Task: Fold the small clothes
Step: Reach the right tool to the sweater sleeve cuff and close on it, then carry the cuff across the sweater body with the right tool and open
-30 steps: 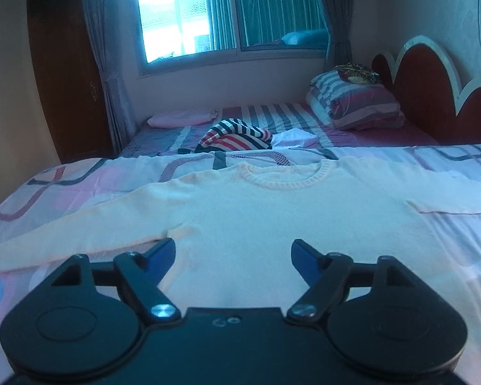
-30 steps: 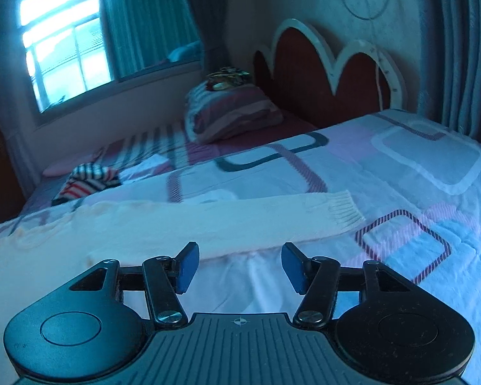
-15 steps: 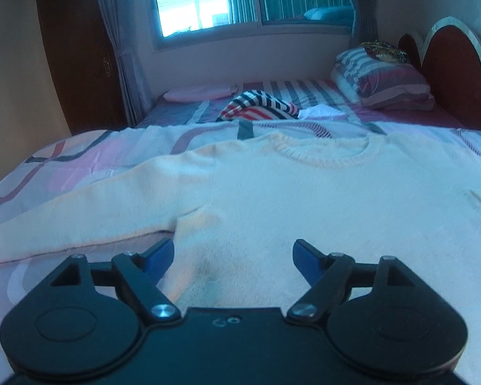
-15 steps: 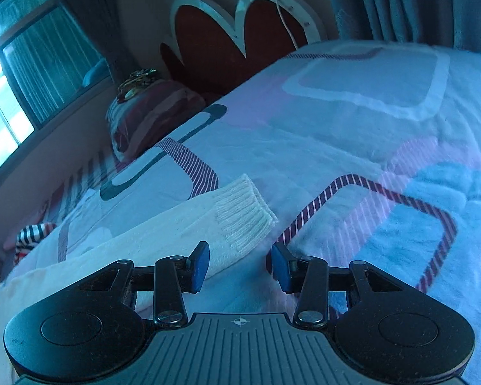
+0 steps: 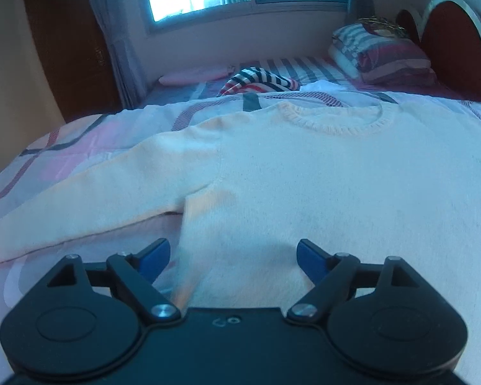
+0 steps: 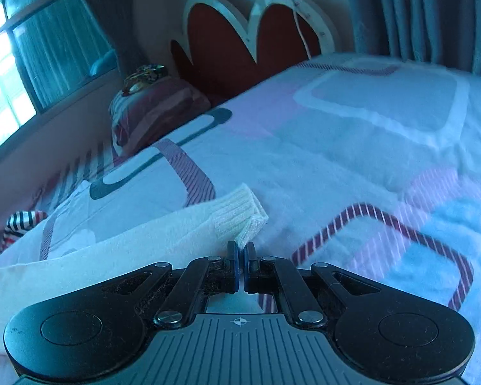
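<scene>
On bedspread [image 6: 352, 166], right tongs [image 6: 241, 252] pinch sweater [image 5: 304, 176] cuff [image 6: 240, 215] — left tongs [image 5: 232, 253] spread.

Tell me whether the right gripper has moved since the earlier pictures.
Yes. The right gripper has come down and along the sleeve to its ribbed cuff, the headboard sliding left in view. Its jaws have just closed, pinching the cuff's corner.

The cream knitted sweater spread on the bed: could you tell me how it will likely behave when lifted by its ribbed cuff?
The cream knitted sweater is probably floppy: it lies limp on the patterned bedspread. Lifted by the ribbed cuff, now pinched in the right gripper, the sleeve should trail and the body drag. The fuzzy knit likely won't slip. The left gripper is open over the hem.
</scene>
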Demonstrator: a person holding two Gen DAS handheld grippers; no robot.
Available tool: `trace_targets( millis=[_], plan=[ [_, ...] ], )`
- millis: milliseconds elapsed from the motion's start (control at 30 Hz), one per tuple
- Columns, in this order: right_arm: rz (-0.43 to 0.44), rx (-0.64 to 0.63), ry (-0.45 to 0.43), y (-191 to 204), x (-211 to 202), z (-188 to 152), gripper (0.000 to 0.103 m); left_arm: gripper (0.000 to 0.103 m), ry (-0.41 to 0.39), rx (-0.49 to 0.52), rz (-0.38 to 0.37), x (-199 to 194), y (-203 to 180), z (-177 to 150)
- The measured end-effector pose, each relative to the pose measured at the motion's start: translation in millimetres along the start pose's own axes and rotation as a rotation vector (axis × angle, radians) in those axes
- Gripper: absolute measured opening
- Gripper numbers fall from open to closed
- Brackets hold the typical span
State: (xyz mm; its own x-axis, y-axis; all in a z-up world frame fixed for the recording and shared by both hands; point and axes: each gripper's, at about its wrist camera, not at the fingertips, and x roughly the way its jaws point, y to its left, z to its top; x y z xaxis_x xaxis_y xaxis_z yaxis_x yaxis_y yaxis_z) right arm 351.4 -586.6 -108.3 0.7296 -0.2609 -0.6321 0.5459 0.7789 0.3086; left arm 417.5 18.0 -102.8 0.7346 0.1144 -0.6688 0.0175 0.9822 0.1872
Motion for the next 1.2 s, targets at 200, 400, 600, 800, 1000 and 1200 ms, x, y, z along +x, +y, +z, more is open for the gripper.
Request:
trace_targets(
  millis=[200, 400, 600, 800, 1000, 1200],
  plan=[
    [0.074, -0.09, -0.042, 50.5, -12.5, 0.5, 0.002, 0.084, 0.005, -0.016, 0.008, -6.1, 17.8, -5.7],
    [0.236, -0.2, -0.005, 151.3, -17.3, -22.7, 0.002, 0.084, 0.013, -0.066, 0.043, -7.2, 36.3, 0.1],
    [0.41, -0.341, 0.05, 266.9, -20.8, -76.3, 0.002, 0.076, 0.011, -0.121, 0.018, -15.0, 51.5, 0.2],
    [0.546, -0.509, 0.099, 362.1, -29.1, -145.5, 0.002, 0.076, 0.024, -0.156, 0.035, -21.3, 63.6, -6.1],
    [0.59, -0.654, 0.158, 419.3, -23.4, -208.2, 0.012, 0.076, 0.036, -0.186, 0.039, -22.8, 71.0, -7.6],
    [0.612, -0.696, 0.026, 406.3, -46.3, -208.5, 0.061, 0.074, 0.012, -0.201, -0.031, -19.7, 53.2, 7.5]
  ],
)
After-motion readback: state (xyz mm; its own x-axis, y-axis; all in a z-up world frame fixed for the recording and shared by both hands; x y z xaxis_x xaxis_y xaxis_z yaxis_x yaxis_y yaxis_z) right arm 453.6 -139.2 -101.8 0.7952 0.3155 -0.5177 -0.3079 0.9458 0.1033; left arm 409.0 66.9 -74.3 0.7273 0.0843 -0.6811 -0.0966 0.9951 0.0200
